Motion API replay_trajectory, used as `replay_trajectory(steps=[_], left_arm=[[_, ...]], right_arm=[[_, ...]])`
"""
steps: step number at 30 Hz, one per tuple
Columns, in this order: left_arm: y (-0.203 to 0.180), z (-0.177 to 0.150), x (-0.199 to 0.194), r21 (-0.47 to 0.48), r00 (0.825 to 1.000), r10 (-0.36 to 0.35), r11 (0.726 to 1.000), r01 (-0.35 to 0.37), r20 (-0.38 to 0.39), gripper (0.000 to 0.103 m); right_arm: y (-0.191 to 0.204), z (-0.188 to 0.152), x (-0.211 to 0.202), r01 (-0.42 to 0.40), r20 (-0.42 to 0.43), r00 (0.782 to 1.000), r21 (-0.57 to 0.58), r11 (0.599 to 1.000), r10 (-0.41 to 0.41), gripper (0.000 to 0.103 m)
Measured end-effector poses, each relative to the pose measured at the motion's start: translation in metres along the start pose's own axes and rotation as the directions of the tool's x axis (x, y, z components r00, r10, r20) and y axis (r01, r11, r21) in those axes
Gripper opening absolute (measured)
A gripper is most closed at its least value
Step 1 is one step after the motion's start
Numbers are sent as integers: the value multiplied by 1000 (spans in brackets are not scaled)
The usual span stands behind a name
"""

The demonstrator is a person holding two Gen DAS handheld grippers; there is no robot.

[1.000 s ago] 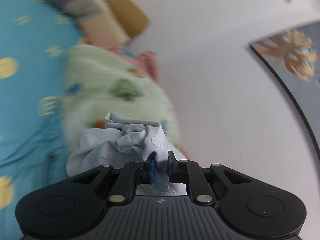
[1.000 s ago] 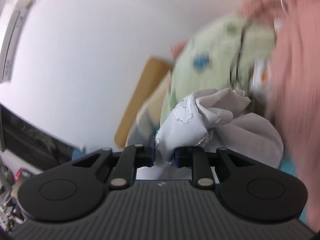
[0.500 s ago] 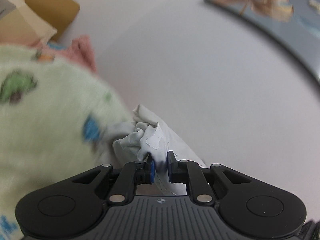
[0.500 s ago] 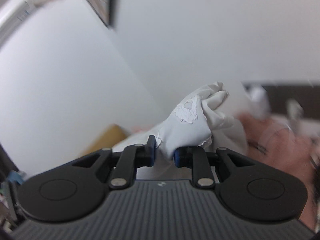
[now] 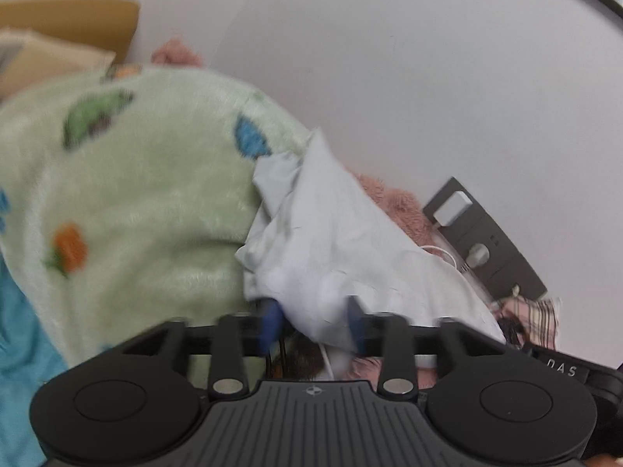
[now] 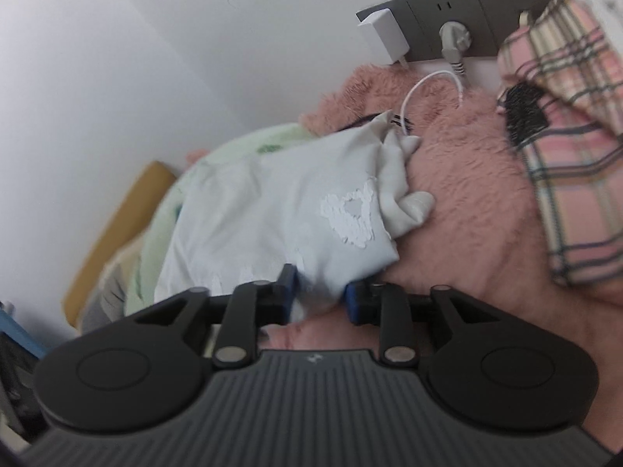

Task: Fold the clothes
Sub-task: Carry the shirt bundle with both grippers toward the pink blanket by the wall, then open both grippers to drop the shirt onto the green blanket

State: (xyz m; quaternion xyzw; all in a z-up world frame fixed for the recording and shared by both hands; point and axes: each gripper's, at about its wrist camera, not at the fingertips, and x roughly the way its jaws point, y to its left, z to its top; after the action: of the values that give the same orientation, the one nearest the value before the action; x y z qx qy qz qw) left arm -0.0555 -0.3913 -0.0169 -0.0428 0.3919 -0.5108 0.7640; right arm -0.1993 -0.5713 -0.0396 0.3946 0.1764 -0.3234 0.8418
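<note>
A pale grey-white garment (image 5: 331,241) with a cracked white print lies bundled over a pile of bedding, against the wall. In the left wrist view my left gripper (image 5: 313,323) has its blue-padded jaws parted, with the garment's edge lying loose between them. In the right wrist view the same garment (image 6: 280,214) rests on the green and pink blankets. My right gripper (image 6: 319,297) is also parted, with a fold of the garment between the jaws.
A light green fleece blanket (image 5: 128,194) with coloured motifs lies on the left, and a pink fluffy blanket (image 6: 467,194) on the right. A pink plaid cloth (image 6: 576,163) sits by a grey wall socket strip (image 6: 447,11) with a charger and white cable (image 6: 428,81).
Both grippers swung down from facing the wall and carried the bunched garment onto the bedding pile. Both sets of jaws, shut tight on the cloth before, have opened.
</note>
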Motion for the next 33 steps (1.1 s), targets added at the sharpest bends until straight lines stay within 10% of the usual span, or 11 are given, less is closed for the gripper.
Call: replay_trajectory(steps=[4,11,33], left_arm=[[-31,5,-48,107,998,28,994,-34,58,82],[-80,5,-144,241,979,73,963,-119,192,102],[-130,-105,-348,362,895,61,901,-240,441,103]], right_arm=[[16,1,-36,17,28,999,-71,997,-15,79],[47,2,-117,-10,113,993,-152,988,27,79],[104,-91,-296,-25,295,938,-468,884,182,79]])
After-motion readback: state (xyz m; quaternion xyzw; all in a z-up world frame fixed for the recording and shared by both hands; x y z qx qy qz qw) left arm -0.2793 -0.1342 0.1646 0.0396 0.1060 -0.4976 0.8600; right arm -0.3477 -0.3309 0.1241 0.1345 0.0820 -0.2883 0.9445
